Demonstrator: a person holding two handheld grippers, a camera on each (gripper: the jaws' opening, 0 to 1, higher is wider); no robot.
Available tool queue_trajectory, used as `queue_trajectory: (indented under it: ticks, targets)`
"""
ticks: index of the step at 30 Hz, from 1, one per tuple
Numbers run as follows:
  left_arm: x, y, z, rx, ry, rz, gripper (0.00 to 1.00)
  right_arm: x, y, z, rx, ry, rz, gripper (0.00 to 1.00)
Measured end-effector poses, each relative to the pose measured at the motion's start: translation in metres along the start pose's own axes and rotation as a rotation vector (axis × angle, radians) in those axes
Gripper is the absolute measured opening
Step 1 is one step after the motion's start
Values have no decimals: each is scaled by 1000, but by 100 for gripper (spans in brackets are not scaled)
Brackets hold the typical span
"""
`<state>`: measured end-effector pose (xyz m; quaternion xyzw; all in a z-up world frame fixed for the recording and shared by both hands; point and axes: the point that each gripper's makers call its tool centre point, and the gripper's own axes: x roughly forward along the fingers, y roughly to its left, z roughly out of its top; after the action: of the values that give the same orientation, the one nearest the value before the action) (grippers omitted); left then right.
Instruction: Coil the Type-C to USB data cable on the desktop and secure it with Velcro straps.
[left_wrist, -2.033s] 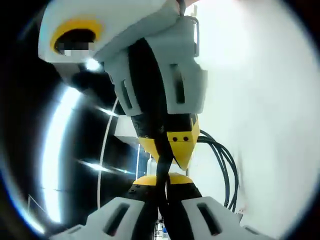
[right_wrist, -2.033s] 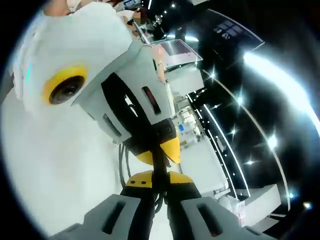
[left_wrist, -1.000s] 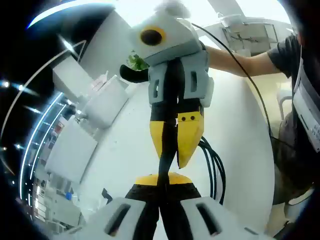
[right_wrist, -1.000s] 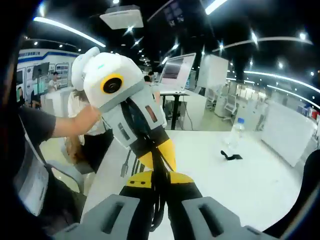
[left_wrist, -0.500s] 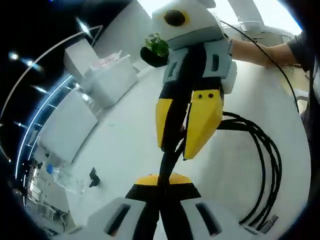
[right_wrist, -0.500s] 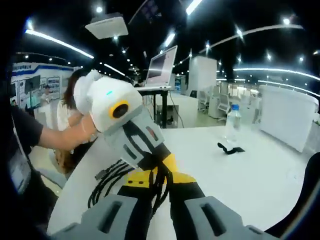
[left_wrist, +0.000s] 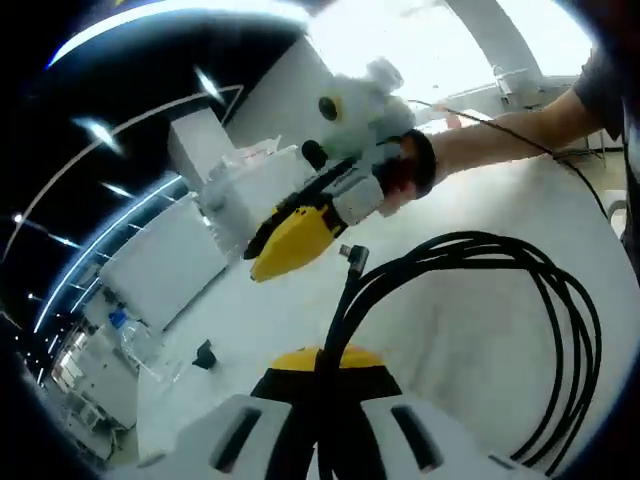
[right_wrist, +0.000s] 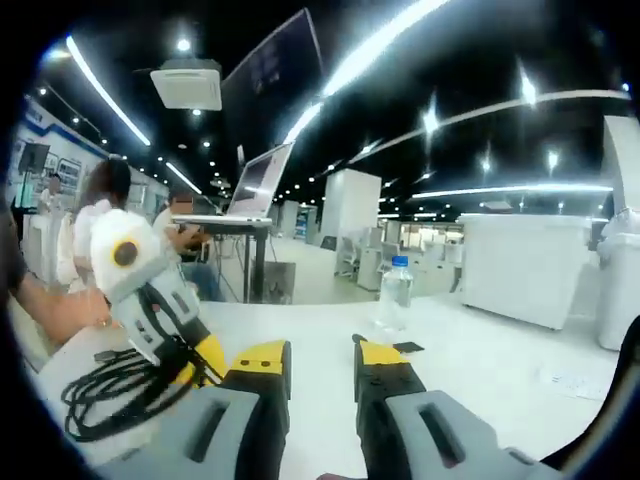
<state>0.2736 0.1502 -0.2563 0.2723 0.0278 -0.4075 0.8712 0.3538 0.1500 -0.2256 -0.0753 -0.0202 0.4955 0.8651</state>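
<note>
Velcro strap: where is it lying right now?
In the right gripper view the strap lies flat on the white table, just right of the water bottle's base, beyond the open right tongs.

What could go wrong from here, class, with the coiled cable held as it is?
1. The left gripper alone pinches the cable; its loops hang free and could spring apart.
2. The right gripper is open and off the cable, so nothing steadies the coil.
3. The strap lies far across the table, so reaching it may loosen the coil.
</note>
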Motion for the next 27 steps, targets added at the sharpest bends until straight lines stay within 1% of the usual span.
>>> queue_trajectory:
  ticks: [3, 4, 6, 8, 9, 10, 11, 12, 13, 14, 17, 21, 24, 27]
  targets:
    - [0, 4, -5, -7, 8, 10, 4, 30, -7, -23, 15, 37, -17, 27]
    - [0, 4, -8, -9, 19, 13, 4, 38, -10, -30, 2, 46, -30, 27]
    - [2, 4, -14, 0, 42, 19, 4, 53, -22, -39, -24, 54, -73, 27]
    - [2, 6, -19, 11, 66, 31, 4, 65, -34, -50, -32, 83, -114, 27]
    - [2, 7, -19, 17, 69, 35, 4, 72, -37, -49, -53, 94, -112, 27]
    - [2, 7, -18, 16, 67, 36, 4, 76, -39, -48, -58, 88, -115, 27]
    - [2, 7, -17, 12, 64, 36, 4, 81, -44, -48, -45, 75, -141, 26]
    - [2, 7, -17, 11, 63, 36, 4, 86, -46, -50, -46, 82, -151, 24]
    - [2, 8, -17, 15, 65, 40, 4, 91, -47, -53, -77, 111, -151, 23]
    - [2, 8, -17, 20, 67, 44, 4, 96, -44, -53, -106, 117, -137, 23]
    - [2, 9, -18, 34, 75, 54, 4, 111, -41, -53, -122, 118, -135, 23]
    - [1, 9, -19, 32, 78, 57, 4, 119, -37, -54, -145, 121, -142, 22]
    - [0, 10, -18, 38, 74, 61, 4, 119, -37, -54, -170, 122, -153, 17]
    - [0, 12, -19, 45, 79, 73, 4, 118, -36, -54, -173, 123, -152, 15]
